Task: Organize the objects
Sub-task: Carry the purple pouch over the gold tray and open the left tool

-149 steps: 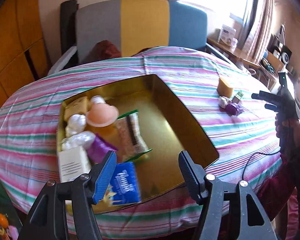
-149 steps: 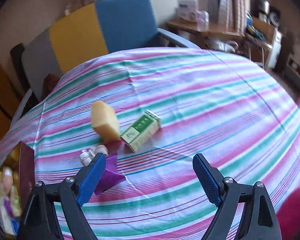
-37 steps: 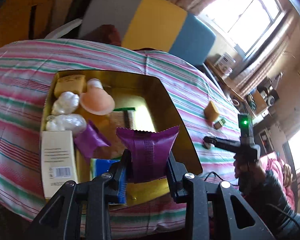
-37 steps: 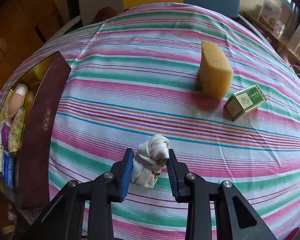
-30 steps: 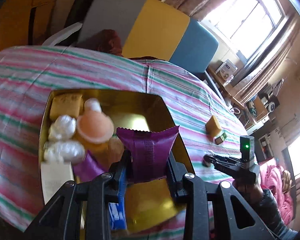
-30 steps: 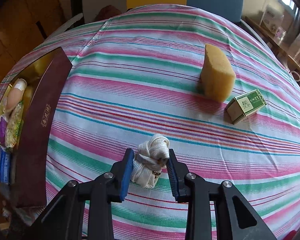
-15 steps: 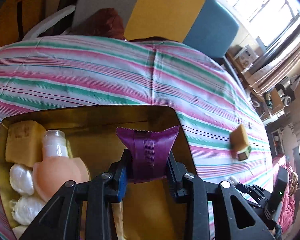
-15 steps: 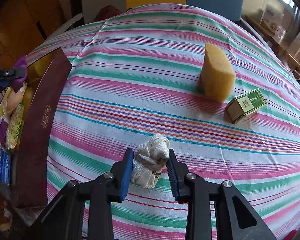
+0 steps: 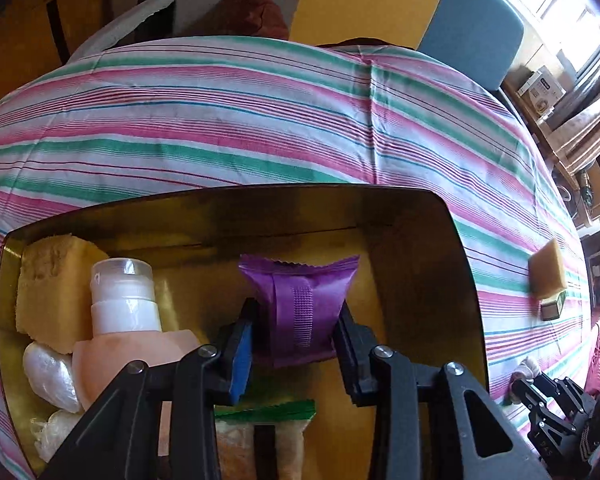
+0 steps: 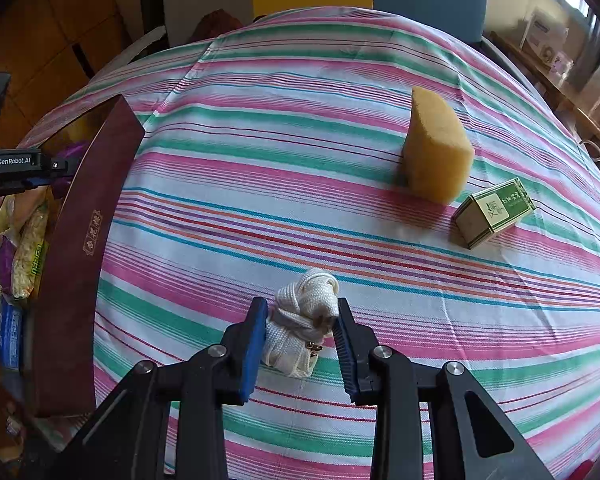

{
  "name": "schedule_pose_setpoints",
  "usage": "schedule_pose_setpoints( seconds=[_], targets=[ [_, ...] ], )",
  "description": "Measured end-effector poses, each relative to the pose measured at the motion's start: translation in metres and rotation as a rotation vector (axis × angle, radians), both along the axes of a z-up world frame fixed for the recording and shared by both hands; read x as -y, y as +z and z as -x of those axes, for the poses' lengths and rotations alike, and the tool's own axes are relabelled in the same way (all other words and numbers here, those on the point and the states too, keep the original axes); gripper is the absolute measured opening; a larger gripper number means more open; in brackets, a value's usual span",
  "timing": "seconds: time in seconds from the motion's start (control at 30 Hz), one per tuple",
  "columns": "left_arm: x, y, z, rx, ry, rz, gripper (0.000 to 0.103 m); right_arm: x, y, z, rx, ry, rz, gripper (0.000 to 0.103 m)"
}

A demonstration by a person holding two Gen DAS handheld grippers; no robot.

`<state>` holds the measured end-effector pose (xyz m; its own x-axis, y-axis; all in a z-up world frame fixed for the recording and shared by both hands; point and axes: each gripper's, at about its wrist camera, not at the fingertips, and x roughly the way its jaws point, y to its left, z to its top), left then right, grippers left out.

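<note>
Your left tool [image 9: 296,330] hangs inside the gold box [image 9: 464,280], its jaws starting to part around the purple packet [image 9: 300,300], which stands upright between them over the bare floor at the box's far right corner. Directly below is free space, with the bottle [image 9: 122,300] and sponge [image 9: 48,276] off toward the left wall, so a straight drop looks right. Your right tool [image 10: 300,334] is clamped on the white knotted cloth [image 10: 306,312] near the worktop's near edge, with the box to its left.
</note>
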<state>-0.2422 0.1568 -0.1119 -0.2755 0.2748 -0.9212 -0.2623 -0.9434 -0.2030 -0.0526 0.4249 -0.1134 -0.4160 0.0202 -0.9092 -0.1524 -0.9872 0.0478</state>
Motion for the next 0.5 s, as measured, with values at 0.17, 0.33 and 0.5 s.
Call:
schedule_pose_setpoints(
  seconds=[0.17,0.33,0.5],
  targets=[
    [-0.001,0.017,-0.01,-0.05,-0.03,0.001,0.045,0.0,0.0,0.0,-0.001,-0.001,0.0,0.033],
    [0.007,0.052,-0.034,-0.16,-0.053,0.007,0.046,0.001,-0.001,-0.001,-0.002,0.005,-0.01,0.033],
    [0.034,0.093,-0.092,-0.322,-0.077,-0.007,0.046,0.002,-0.001,-0.001,-0.006,0.012,-0.028,0.033]
  ],
)
